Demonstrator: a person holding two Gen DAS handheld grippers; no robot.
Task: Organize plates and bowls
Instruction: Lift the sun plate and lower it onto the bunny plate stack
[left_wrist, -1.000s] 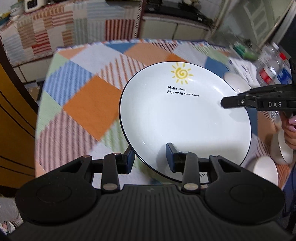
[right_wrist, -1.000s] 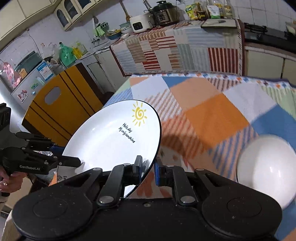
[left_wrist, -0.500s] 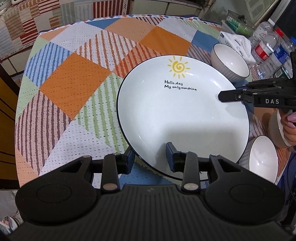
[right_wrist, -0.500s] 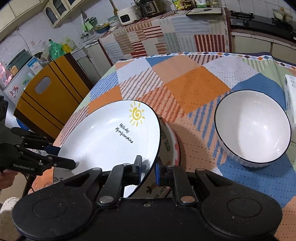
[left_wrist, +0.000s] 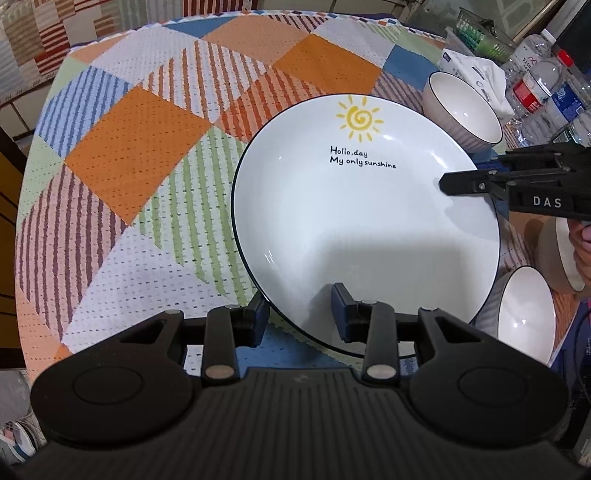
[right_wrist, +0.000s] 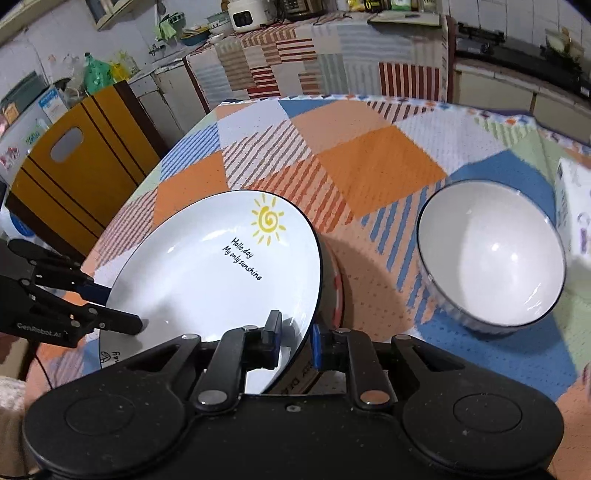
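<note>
White glazed plate (left_wrist: 365, 236), thin dark rim, yellow sun and the black line "Hollo.day My only sunshine" printed on its face. It sits between the two grippers over the checked cloth on the surface (left_wrist: 147, 155).

Left gripper (left_wrist: 298, 314): the plate's near rim runs between its fingers (left_wrist: 343, 314), one blue-padded finger above the plate face, the other under the rim. The gap is narrow; whether the pads actually press the rim cannot be told from either view.

Right gripper (right_wrist: 293, 338): its fingers straddle the opposite rim, one pad over the white face, the other outside and below the edge. Its jaws are opening, with the rim between them and a sliver of daylight at the outer pad. In the left wrist view the same gripper (left_wrist: 448, 182) comes in from the right, its tip over the plate's edge.

Beneath the plate, on the side by the right fingers, the edge of a second dish (right_wrist: 334, 291) with a red and white rim shows; the plate appears to lie on it.

Beyond the right fingers and to their right: a white bowl (right_wrist: 491, 254), dark rim, upright on the cloth, apart from the plate. Right of the left fingers: another white bowl (left_wrist: 524, 314), just beside the plate's edge. Clear bottles (left_wrist: 535, 92) stand past the first bowl.
</note>
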